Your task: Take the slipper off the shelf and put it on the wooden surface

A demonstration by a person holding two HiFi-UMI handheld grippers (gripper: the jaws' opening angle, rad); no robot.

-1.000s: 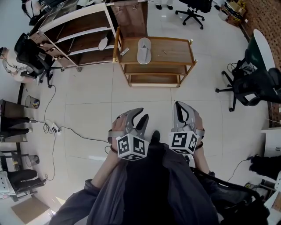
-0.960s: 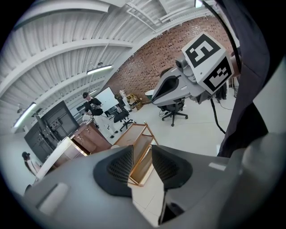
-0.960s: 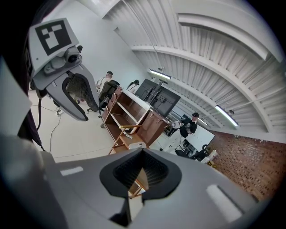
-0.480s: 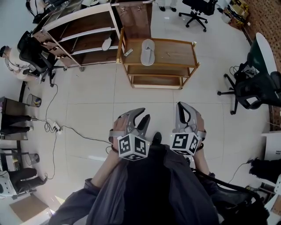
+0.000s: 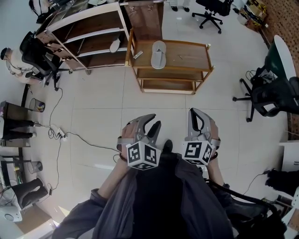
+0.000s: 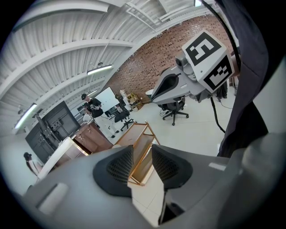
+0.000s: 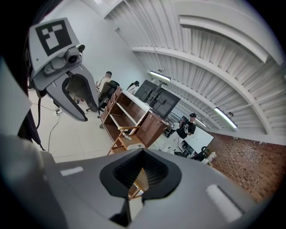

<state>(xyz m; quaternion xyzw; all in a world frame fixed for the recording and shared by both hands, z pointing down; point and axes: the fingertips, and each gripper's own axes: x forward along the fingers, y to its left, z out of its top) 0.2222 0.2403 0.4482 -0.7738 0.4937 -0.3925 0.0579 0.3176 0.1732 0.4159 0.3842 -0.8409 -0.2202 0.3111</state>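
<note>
A grey slipper (image 5: 158,54) lies on the top of the wooden cart (image 5: 189,56) at the far side of the tiled floor. A second pale slipper (image 5: 114,45) rests on a board of the brown and white shelf unit (image 5: 88,35) left of the cart. Both grippers hang close to my body, far from the shelves. My left gripper (image 5: 152,123) (image 6: 142,154) has its jaws a little apart with nothing between them; the cart (image 6: 134,136) shows through the gap. My right gripper (image 5: 194,114) (image 7: 142,167) has its jaws together and holds nothing.
A small grey object (image 5: 137,54) lies on the cart's left end. Office chairs stand at the right (image 5: 268,91), at the far side (image 5: 210,11) and at the left (image 5: 37,53). A cable with a power strip (image 5: 59,136) runs over the floor at the left.
The view has shifted a little, so the cart and the shelf unit sit slightly further right and lower in the picture. Both grippers keep their places and their jaws have not moved.
</note>
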